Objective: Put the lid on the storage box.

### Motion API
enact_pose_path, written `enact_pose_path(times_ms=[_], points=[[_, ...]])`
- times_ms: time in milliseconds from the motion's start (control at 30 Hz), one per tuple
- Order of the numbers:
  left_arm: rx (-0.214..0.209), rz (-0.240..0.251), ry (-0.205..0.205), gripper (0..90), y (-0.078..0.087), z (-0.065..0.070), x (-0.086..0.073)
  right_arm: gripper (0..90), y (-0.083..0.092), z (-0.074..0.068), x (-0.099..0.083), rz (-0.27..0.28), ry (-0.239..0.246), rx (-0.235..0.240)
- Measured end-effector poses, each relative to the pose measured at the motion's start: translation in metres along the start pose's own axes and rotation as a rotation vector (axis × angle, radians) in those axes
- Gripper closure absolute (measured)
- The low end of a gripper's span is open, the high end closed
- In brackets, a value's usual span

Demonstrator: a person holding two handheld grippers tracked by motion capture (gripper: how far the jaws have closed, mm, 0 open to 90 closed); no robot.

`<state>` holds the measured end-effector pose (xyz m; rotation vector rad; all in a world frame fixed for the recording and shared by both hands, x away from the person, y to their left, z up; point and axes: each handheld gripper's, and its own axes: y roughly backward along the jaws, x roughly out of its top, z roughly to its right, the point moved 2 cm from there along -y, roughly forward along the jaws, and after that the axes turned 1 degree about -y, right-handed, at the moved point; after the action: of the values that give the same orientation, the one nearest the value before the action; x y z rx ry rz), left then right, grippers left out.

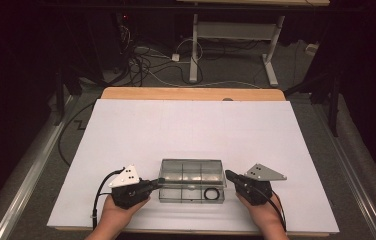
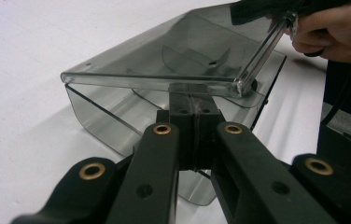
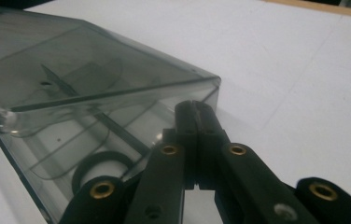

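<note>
Tabletop point(image 1: 186, 130): a white sheet covers it, with a wooden strip showing along the far edge; your forearms come in from the near edge.
Box point(image 1: 192, 181): a smoky clear plastic organiser box with inner dividers, lying near the front edge of the tabletop, between your two grippers. Its lid point(image 2: 164, 56) stands slightly lifted above the tray in both gripper views.
Left gripper point(image 1: 157, 183): in your left hand, fingers point(image 2: 183, 116) pressed together with nothing between them, their tips at the left end of the box just under the lid's edge.
Right gripper point(image 1: 229, 175): in your right hand, fingers point(image 3: 185, 122) likewise closed on nothing, their tips against the right end of the box.
Ring point(image 1: 212, 193): a small black ring lying in the near right compartment of the box.
</note>
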<state>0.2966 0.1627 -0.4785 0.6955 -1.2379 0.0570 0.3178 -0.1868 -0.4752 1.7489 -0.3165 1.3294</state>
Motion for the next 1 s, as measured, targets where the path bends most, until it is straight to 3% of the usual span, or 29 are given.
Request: enact_pose_path(times_ms=[267, 400, 633, 833, 900, 933, 967, 1000], points=[[0.005, -0.012, -0.01, 88.1, 0.002, 0.002, -0.004, 90.0, 0.002, 0.008, -0.015, -0.081, -0.018, -0.018], [0.015, -0.018, -0.013, 88.1, 0.004, 0.003, -0.007, 83.8, 0.003, 0.01, -0.02, -0.111, -0.022, -0.024], [0.023, -0.042, -0.02, 88.1, 0.003, 0.004, -0.011, 55.2, 0.001, 0.012, -0.02, -0.18, -0.029, -0.029], [0.027, -0.048, -0.026, 88.1, 0.005, 0.005, -0.015, 25.7, 0.003, 0.015, -0.022, -0.185, -0.048, -0.04], [0.022, -0.049, -0.016, 88.1, 0.008, 0.004, -0.017, 17.7, 0.002, 0.016, -0.023, -0.184, -0.053, -0.032], [0.019, -0.014, 0.042, 88.1, 0.006, 0.008, -0.019, 14.6, 0.002, 0.016, -0.023, -0.186, -0.052, -0.033], [0.023, -0.056, -0.01, 88.1, 0.009, 0.004, -0.021, 12.4, 0.002, 0.016, -0.023, -0.188, -0.05, -0.034], [0.022, -0.059, -0.007, 88.1, 0.01, 0.003, -0.022, 8.6, 0.002, 0.016, -0.023, -0.187, -0.055, -0.038]])
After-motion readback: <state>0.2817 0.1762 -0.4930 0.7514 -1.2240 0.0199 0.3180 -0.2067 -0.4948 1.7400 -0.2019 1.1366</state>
